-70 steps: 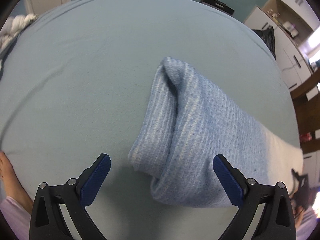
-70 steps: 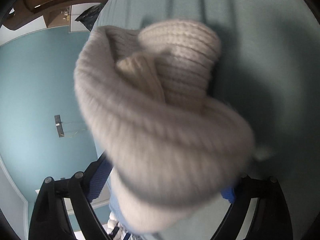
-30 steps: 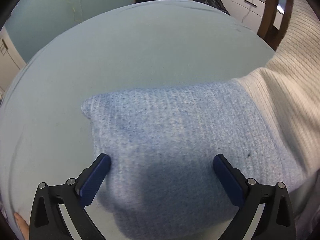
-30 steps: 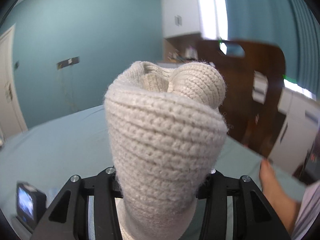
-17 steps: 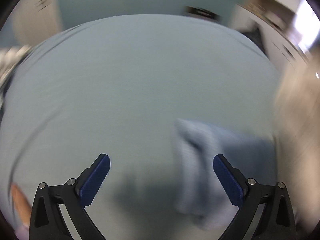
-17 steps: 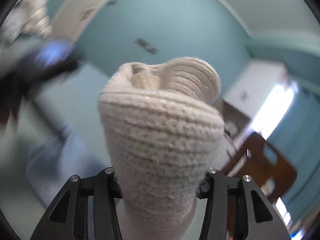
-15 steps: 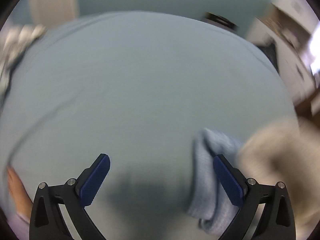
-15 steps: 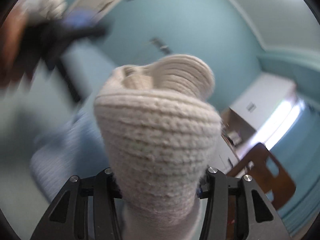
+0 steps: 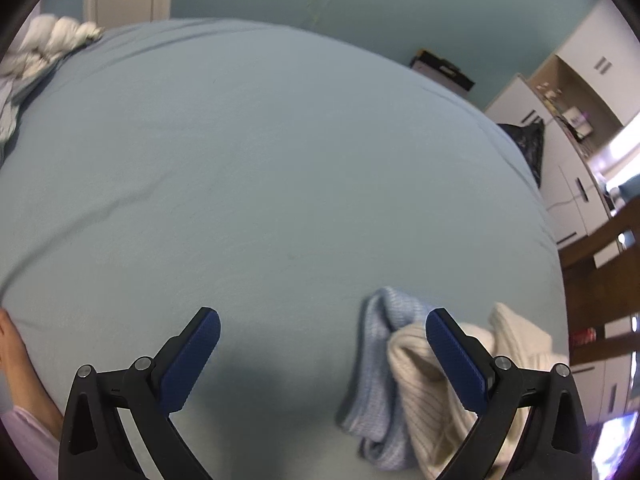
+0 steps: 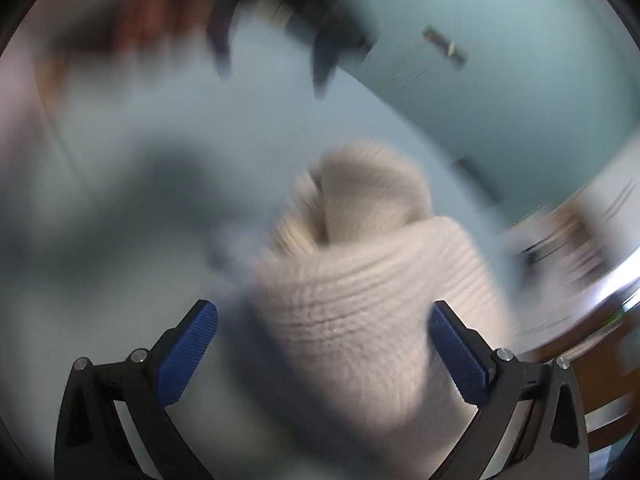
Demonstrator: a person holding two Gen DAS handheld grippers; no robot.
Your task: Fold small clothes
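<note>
A knit garment, light blue (image 9: 378, 364) at one end and cream (image 9: 420, 392) at the other, lies bunched on the pale blue bed sheet (image 9: 260, 168) at the lower right of the left wrist view. My left gripper (image 9: 322, 352) hovers open above the sheet, its right finger (image 9: 456, 360) in front of the cream part, nothing between the pads. In the blurred right wrist view the cream knit (image 10: 360, 280) sits between the wide jaws of my right gripper (image 10: 322, 344), which are opening; neither pad presses on it.
A heap of white and grey laundry (image 9: 44, 48) lies at the bed's far left corner. White cabinets (image 9: 568, 128) and a wooden chair (image 9: 600, 264) stand past the right edge. A bare foot (image 9: 16, 360) shows at the lower left.
My right gripper has let go of the cream knit, its jaws springing wide, and the garment has dropped onto the bed. The left gripper has swung away from over the blue part, staying open.
</note>
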